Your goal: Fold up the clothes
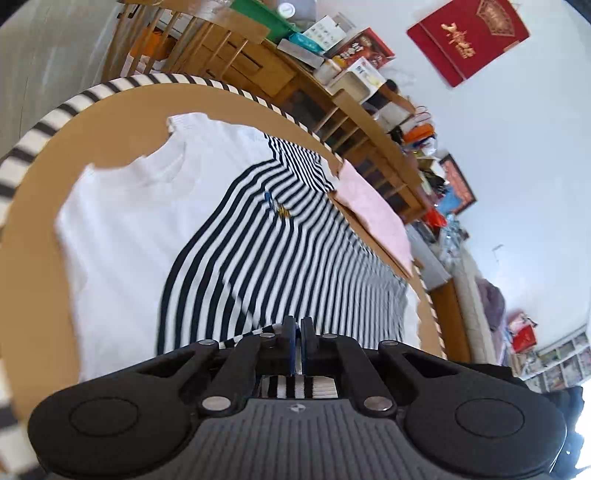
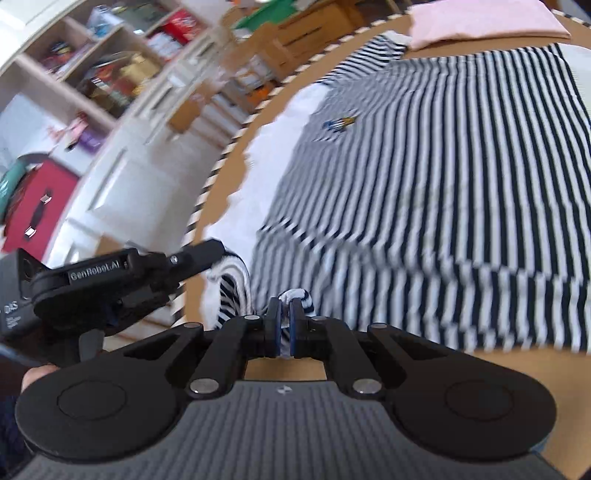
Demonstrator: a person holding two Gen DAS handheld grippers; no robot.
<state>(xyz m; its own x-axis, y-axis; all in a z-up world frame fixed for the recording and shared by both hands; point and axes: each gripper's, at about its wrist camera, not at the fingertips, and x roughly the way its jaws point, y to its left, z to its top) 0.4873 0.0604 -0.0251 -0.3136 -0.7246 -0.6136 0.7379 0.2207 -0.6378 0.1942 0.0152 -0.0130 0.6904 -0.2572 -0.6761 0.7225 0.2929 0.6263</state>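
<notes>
A navy-and-white striped shirt [image 1: 280,254] with a white upper part lies spread on a round brown table [image 1: 44,177]. It also shows in the right wrist view [image 2: 443,177]. My left gripper [image 1: 297,325] is shut on a striped edge of the shirt near me. My right gripper [image 2: 284,314] is shut on a bunched striped edge of the shirt at the table's near side. The left gripper also shows in the right wrist view [image 2: 207,251], just left of the right gripper, holding the same edge.
A folded pink cloth [image 1: 373,210] lies on the table's far side, beyond the shirt; it also shows in the right wrist view [image 2: 480,22]. Wooden chairs [image 1: 207,48] and cluttered shelves [image 2: 92,74] stand beyond the striped table rim [image 1: 48,118].
</notes>
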